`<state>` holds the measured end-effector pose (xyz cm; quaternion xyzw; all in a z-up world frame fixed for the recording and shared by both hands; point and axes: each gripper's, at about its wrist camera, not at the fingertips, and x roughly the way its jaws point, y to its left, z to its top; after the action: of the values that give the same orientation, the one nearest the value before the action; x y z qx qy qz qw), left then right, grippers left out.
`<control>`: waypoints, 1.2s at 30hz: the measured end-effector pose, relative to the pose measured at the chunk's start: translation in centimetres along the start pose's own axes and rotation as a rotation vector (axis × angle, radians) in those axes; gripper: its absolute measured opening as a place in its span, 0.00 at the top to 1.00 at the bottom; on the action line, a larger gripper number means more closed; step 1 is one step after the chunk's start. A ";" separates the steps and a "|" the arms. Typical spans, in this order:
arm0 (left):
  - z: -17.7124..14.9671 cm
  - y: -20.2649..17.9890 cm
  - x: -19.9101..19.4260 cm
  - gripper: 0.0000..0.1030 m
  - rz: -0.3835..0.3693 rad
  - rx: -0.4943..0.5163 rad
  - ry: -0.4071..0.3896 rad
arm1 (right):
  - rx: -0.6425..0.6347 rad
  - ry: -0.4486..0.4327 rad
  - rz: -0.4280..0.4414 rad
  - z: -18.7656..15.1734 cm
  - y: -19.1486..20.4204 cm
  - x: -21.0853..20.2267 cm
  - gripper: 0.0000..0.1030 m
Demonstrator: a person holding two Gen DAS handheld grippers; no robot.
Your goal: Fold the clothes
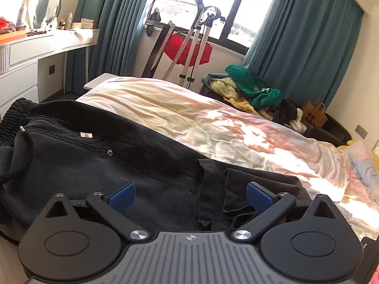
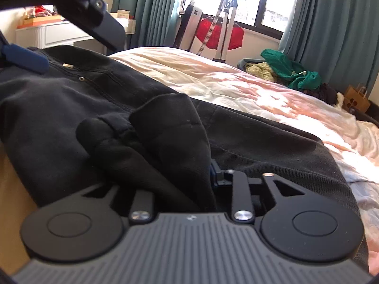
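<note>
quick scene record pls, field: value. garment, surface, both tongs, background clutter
garment: black pants, spread flat, waistband and drawstring toward the dresser side
surface: bed with pale peach-and-yellow cover
left tongs: left tongs open, blue pads apart above the pants, gripping nothing
right tongs: right tongs shut on a bunched fold of the pants, fabric hides the pads
clutter: green and yellow clothes pile at the far side of the bed, red garment on a stand by the window, brown paper bag
</note>
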<state>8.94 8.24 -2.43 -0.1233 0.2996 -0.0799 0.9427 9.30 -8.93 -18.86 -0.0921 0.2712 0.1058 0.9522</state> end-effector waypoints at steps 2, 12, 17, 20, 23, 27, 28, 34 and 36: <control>-0.1 -0.2 0.0 0.02 -0.019 -0.002 -0.008 | 0.009 0.014 0.089 0.1 -0.1 -1.5 0.27; -2.1 -3.4 1.1 0.02 -0.045 0.157 -0.036 | 0.187 -0.031 0.224 -0.1 -8.0 -8.8 0.28; -4.2 -4.6 3.5 0.02 0.015 0.258 0.043 | 0.363 -0.027 0.034 -2.2 -12.7 -7.0 0.28; -5.2 -4.6 4.9 0.02 0.045 0.275 0.089 | 0.427 -0.004 -0.023 -3.5 -14.0 -4.9 0.27; -6.0 -4.2 6.0 0.00 0.073 0.276 0.140 | 0.430 0.027 -0.028 -4.1 -13.9 -3.5 0.26; -5.9 -3.8 5.5 0.01 0.061 0.258 0.127 | 0.386 0.024 -0.059 -4.5 -13.0 -3.4 0.26; -5.8 -3.8 5.4 0.01 0.058 0.254 0.125 | 0.390 0.023 -0.059 -4.6 -13.1 -3.6 0.26; -5.5 -3.2 2.8 0.01 0.028 0.205 0.119 | 0.400 0.019 -0.058 -4.6 -13.3 -4.1 0.26; -5.2 -3.0 1.8 0.01 0.036 0.208 0.114 | 0.400 0.020 -0.058 -4.5 -13.3 -4.1 0.27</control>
<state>7.15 3.99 -6.67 -0.0147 0.3450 -0.1002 0.9331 6.97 -23.38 -18.86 0.0899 0.2933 0.0215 0.9515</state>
